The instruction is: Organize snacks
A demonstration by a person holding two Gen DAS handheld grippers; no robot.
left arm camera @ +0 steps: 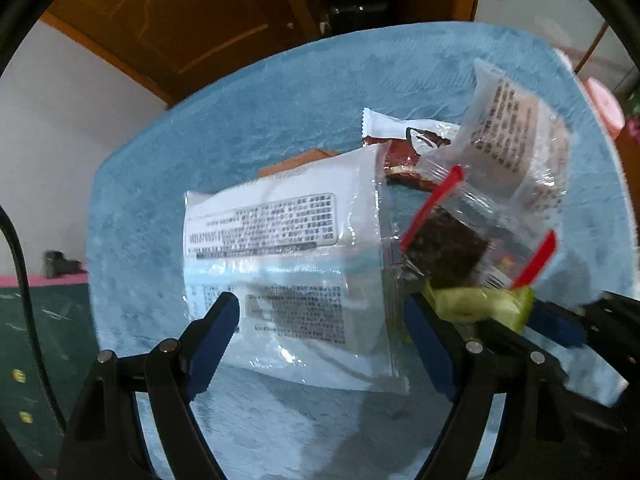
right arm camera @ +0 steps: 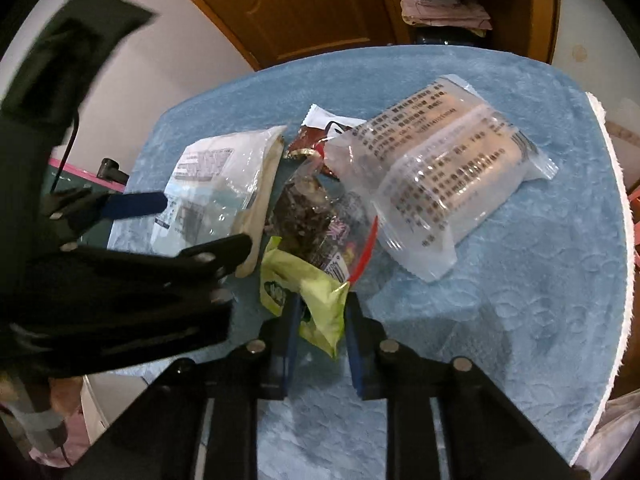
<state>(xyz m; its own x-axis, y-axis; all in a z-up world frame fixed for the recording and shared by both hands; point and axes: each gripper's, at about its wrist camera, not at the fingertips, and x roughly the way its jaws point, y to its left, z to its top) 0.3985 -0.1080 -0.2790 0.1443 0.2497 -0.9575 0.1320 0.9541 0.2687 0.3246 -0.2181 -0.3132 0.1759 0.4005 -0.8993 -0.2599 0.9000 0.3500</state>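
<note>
Several snack packs lie on a blue cloth-covered table (left arm camera: 240, 120). A flat white pack (left arm camera: 288, 272) lies under my left gripper (left arm camera: 320, 320), which is open above it. My right gripper (right arm camera: 322, 312) is shut on a green pack (right arm camera: 316, 300), also seen in the left wrist view (left arm camera: 480, 304). Above it lies a clear pack with red stripes and dark snack (right arm camera: 320, 220) (left arm camera: 452, 252). A clear pack of round biscuits (right arm camera: 444, 184) (left arm camera: 516, 140) lies to the right. A red-and-white wrapper (right arm camera: 320, 132) (left arm camera: 404, 144) lies behind.
A wooden cabinet (right arm camera: 320, 4) with folded cloth (right arm camera: 444, 4) stands behind the table. The table's right edge (right arm camera: 616, 200) shows white trim. A pink object (left arm camera: 604, 104) sits off the far right. A dark green mat (left arm camera: 40, 320) lies left of the table.
</note>
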